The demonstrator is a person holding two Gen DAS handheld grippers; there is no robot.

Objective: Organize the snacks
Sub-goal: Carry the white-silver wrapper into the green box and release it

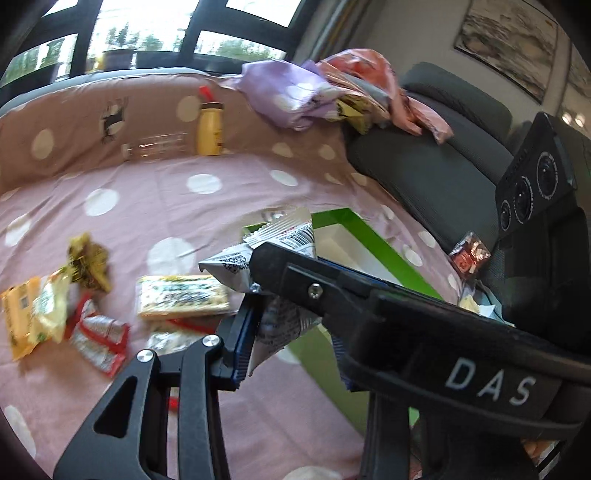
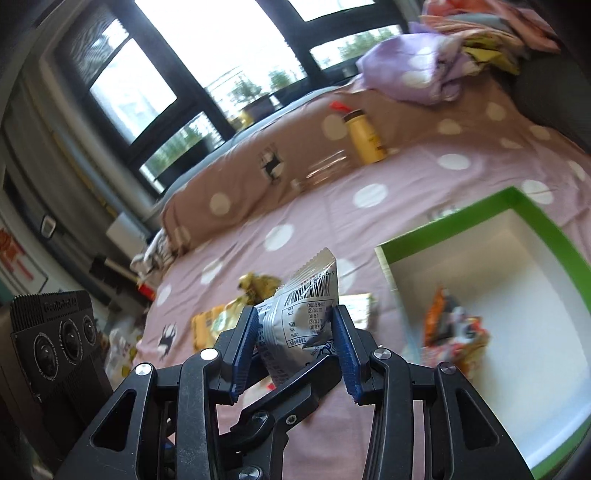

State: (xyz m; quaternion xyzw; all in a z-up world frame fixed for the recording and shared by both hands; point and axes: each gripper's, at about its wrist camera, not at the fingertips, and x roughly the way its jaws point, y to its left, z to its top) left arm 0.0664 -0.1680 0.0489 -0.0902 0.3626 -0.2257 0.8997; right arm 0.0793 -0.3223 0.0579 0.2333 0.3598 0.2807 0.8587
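1. The right gripper [image 2: 295,347] is clamped on a silver snack packet [image 2: 301,314], held above the bed [image 2: 332,218].
2. The left gripper [image 1: 258,291] pinches another silver packet [image 1: 266,258] above the bed.
3. Right of them, the green box [image 2: 546,225] holds an orange packet [image 2: 450,325].
4. Loose snacks [image 1: 62,314] lie left.
5. Farther off, a yellow bottle [image 1: 210,127] stands against the pillow [image 1: 74,122].

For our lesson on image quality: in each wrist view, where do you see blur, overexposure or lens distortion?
Left wrist view: the loose snack packets on the polka-dot bedspread are motion-smeared, the silver packet in the left gripper sharper; window blown out. Right wrist view: window overexposed, green box edges bowed by the fisheye, yellow bottle blurred, right gripper crisp.
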